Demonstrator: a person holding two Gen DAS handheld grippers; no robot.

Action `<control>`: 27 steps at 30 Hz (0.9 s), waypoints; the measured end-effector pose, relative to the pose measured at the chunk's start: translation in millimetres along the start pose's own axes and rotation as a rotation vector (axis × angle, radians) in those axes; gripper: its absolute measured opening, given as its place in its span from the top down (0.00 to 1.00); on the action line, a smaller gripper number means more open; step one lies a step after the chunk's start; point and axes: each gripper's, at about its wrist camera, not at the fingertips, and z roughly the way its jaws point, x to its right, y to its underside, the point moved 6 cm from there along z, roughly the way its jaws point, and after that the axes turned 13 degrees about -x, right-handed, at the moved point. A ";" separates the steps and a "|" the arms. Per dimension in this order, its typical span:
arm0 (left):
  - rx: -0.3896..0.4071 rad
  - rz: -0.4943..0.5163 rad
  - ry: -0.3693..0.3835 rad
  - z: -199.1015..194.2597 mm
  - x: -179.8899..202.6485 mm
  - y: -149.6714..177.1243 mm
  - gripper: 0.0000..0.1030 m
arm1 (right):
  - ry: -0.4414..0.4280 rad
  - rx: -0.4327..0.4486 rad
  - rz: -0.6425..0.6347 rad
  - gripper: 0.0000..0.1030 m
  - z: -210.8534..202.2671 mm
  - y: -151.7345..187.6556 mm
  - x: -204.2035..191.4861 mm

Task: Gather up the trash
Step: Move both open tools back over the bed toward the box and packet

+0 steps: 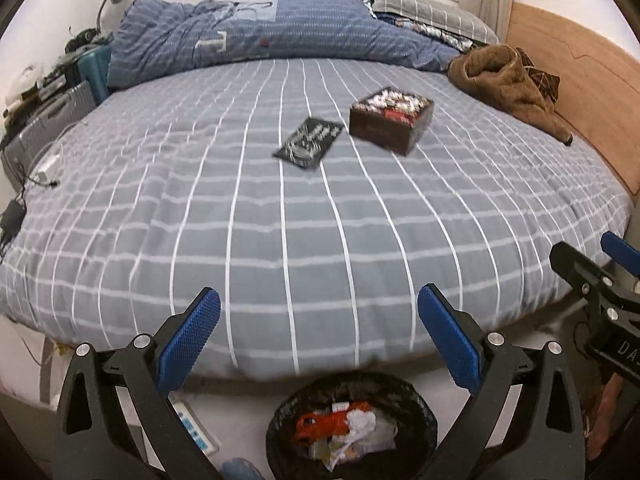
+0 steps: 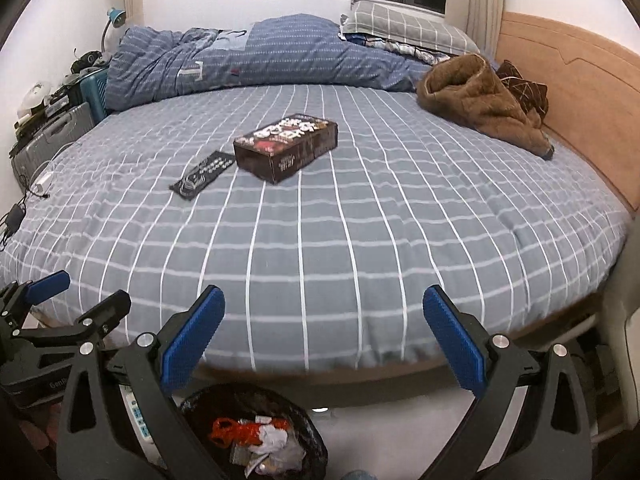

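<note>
A dark brown printed box (image 1: 390,120) (image 2: 286,146) lies on the grey checked bed (image 1: 280,240) (image 2: 340,240), with a flat black packet (image 1: 310,142) (image 2: 204,174) just left of it. On the floor at the foot of the bed stands a black-lined trash bin (image 1: 288,404) (image 2: 308,416) holding an orange wrapper and crumpled paper. My left gripper (image 1: 319,300) (image 2: 88,292) hangs open and empty above the bin. Beside it, my right gripper (image 2: 324,298) (image 1: 586,248) is also open with nothing between its fingers. Both are well short of the box.
A folded blue quilt (image 1: 260,32) and pillows lie at the far side. A brown fleece garment (image 1: 504,80) rests by the wooden headboard (image 1: 592,92). Suitcases (image 1: 52,120) and cables crowd the left edge. A white scale (image 1: 192,428) lies on the floor near the bin.
</note>
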 end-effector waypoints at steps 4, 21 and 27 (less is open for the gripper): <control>0.008 0.003 -0.005 8.4 -3.1 -22.4 0.06 | 0.003 -0.006 -0.006 0.07 11.0 -14.1 -1.6; 0.003 -0.002 -0.015 60.7 -24.1 -107.1 0.06 | 0.013 -0.026 -0.018 0.07 77.9 -98.3 -19.9; -0.008 -0.022 -0.022 83.2 -42.7 -137.0 0.06 | -0.009 -0.044 -0.015 0.07 111.1 -145.6 -38.8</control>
